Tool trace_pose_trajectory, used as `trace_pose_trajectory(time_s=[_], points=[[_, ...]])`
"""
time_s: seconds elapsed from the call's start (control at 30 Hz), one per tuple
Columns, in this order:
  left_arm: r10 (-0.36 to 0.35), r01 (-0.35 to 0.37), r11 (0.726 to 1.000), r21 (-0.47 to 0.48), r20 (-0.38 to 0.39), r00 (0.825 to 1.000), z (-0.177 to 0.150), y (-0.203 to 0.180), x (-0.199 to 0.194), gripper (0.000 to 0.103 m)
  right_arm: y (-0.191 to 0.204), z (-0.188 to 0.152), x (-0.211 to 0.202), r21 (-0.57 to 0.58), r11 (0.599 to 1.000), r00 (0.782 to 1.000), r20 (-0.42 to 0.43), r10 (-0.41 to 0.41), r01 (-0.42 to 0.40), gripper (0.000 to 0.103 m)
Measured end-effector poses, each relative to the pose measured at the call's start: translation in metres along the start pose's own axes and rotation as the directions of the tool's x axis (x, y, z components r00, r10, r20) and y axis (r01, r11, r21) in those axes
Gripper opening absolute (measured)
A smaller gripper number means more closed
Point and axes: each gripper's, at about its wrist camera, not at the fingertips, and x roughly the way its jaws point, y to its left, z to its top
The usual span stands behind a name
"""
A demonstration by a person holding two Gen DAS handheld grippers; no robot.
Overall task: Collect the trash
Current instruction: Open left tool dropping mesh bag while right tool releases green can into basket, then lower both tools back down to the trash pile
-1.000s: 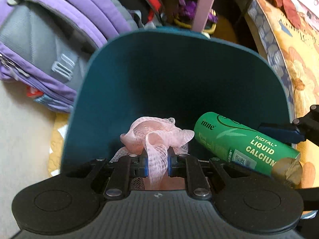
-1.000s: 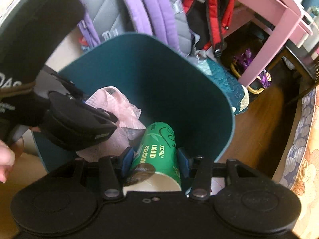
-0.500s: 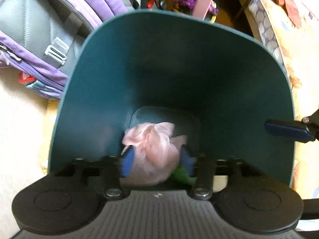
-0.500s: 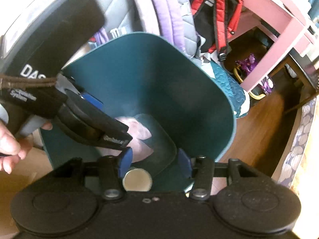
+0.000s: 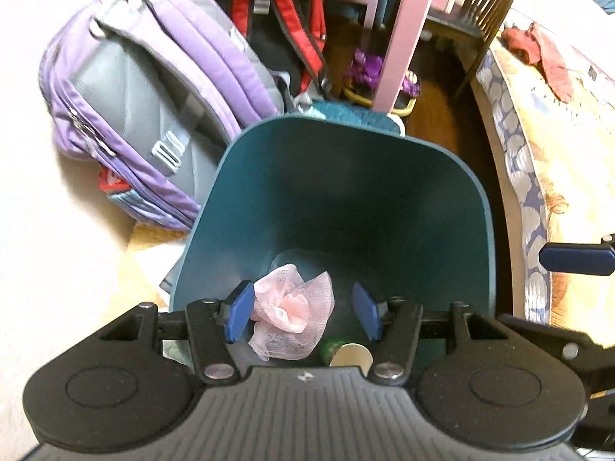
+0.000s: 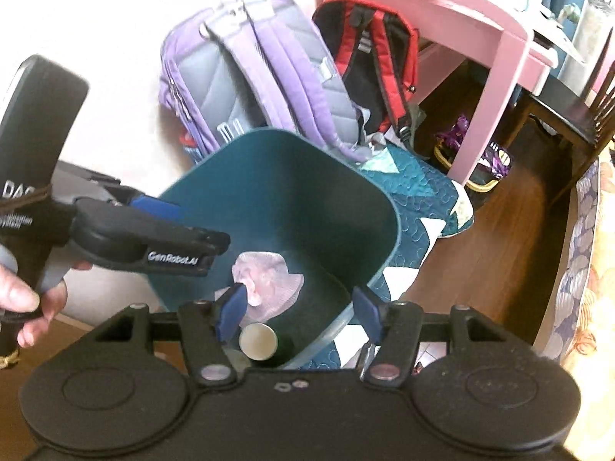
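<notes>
1. Left hand-held gripper [image 5: 303,313] released, above the teal bin [image 5: 384,176]
2. Pink mesh puff [image 5: 294,313] and green bottle [image 5: 346,353] lie inside the bin
3. Right hand-held gripper [image 6: 298,313] released, its jaws just opening wider, empty

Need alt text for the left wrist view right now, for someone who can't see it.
The left tongs hang open above a teal bin holding a pink mesh wad and a green bottle. A purple backpack leans beside the bin.
</notes>
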Motion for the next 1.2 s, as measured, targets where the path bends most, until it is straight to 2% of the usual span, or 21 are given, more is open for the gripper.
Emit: trace_pose_trajectory(time_s=[0.27, 0.47, 0.53, 0.6, 0.63, 0.83, 0.97, 1.03, 1.1, 1.2], points=[[-0.033, 0.033, 0.999, 0.001, 0.102, 0.994, -0.016, -0.022, -0.062, 0.056, -0.011, -0.017, -0.055, 0.041, 0.999, 0.995, 0.09, 0.03, -0.033, 0.061], [-0.036, 0.034, 0.999, 0.015, 0.155, 0.987, -0.027, -0.053, -0.097, 0.056, -0.028, -0.044, -0.094, 0.07, 0.995, 0.986, 0.153, 0.06, -0.071, 0.069], [-0.046, 0.046, 0.999, 0.007, 0.165, 0.985, -0.031, -0.064, -0.106, 0.059, -0.037, -0.056, -0.103, 0.077, 0.994, 0.983, 0.171, 0.068, -0.082, 0.072], [-0.045, 0.046, 0.999, 0.0, 0.175, 0.983, -0.037, -0.075, -0.112, 0.068, -0.046, -0.067, -0.111, 0.086, 0.992, 0.979, 0.188, 0.077, -0.095, 0.074], [-0.042, 0.043, 0.999, -0.004, 0.181, 0.983, -0.039, -0.083, -0.116, 0.068, -0.051, -0.073, -0.116, 0.091, 0.991, 0.977, 0.197, 0.081, -0.1, 0.075], [-0.044, 0.047, 0.999, -0.013, 0.187, 0.981, -0.056, -0.132, -0.123, 0.068, -0.086, -0.112, -0.139, 0.11, 0.988, 0.968, 0.235, 0.083, -0.112, 0.084], [-0.045, 0.05, 0.999, -0.021, 0.189, 0.981, -0.068, -0.165, -0.121, 0.073, -0.116, -0.139, -0.149, 0.139, 0.984, 0.966, 0.246, 0.076, -0.112, 0.093], [-0.05, 0.055, 0.998, -0.022, 0.192, 0.98, -0.072, -0.179, -0.117, 0.075, -0.133, -0.152, -0.151, 0.158, 0.982, 0.969, 0.24, 0.059, -0.1, 0.1], [-0.057, 0.063, 0.998, -0.023, 0.19, 0.98, -0.077, -0.193, -0.11, 0.081, -0.149, -0.165, -0.149, 0.186, 0.978, 0.973, 0.225, 0.047, -0.09, 0.102], [-0.073, 0.08, 0.996, -0.03, 0.186, 0.98, -0.085, -0.211, -0.092, 0.082, -0.175, -0.186, -0.138, 0.245, 0.967, 0.981, 0.191, 0.027, -0.074, 0.103]])
